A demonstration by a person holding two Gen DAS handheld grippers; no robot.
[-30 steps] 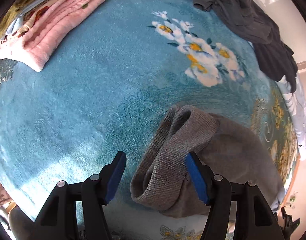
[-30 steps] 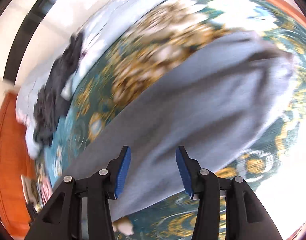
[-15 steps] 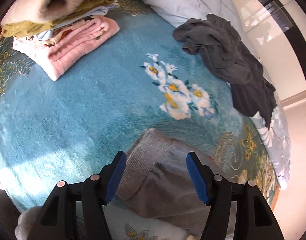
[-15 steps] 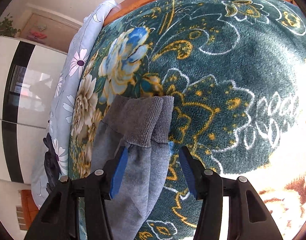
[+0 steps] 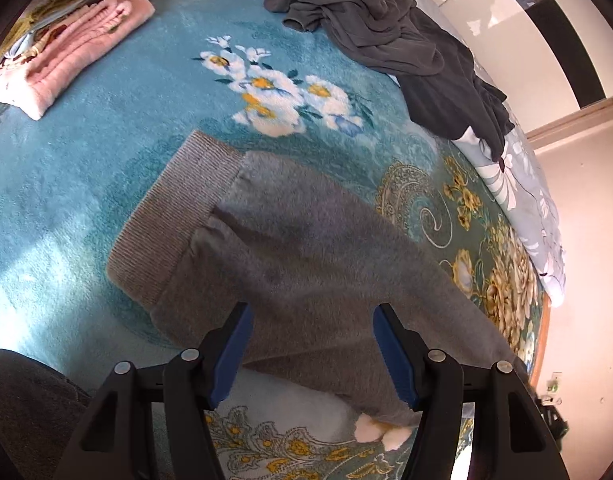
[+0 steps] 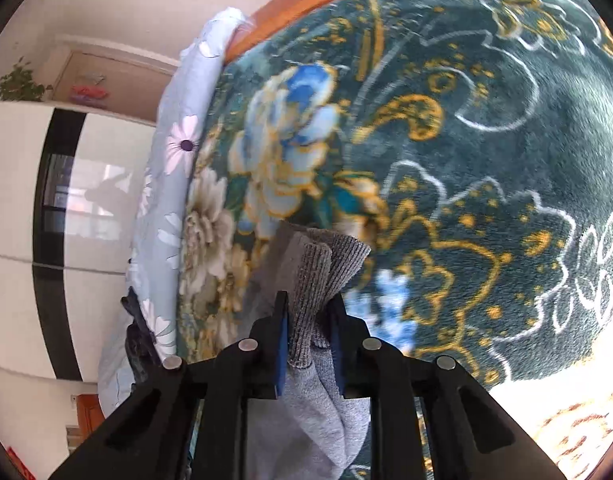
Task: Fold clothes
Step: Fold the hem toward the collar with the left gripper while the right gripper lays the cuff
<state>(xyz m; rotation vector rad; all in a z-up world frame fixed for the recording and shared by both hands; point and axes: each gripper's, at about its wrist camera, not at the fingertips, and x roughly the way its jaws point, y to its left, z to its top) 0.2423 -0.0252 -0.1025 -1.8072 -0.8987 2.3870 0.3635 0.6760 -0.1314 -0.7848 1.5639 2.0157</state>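
Right tongs (image 6: 306, 332): jaws have just closed and now pinch a ribbed cuff (image 6: 320, 276) of the grey garment (image 5: 306, 256), with knit bunched between the blue pads and plain grey fabric trailing back beneath the tongs. Left tongs (image 5: 308, 348): jaws stand apart, holding nothing, poised above the garment, whose body lies directly below and ahead of them on the bed blanket (image 5: 106, 160). The ribbed waistband (image 5: 174, 216) lies ahead and to the left of the left tongs. Farther out: a dark heap (image 5: 390, 44) of unfolded clothing ahead and to the right, and a pink stack (image 5: 78, 48) of folded items ahead, far left.

Step in hand, as judged: carrying the gripped cuff end over toward the waistband to halve the garment. To do it well, the right tongs should keep both layers of the cuff together, lift only enough to clear the blanket pile, and travel along the garment's length so the edges stay aligned. The free left tongs could press or pinch the body near the intended crease to stop the fabric dragging. Whether both layers are fully caught cannot be told.
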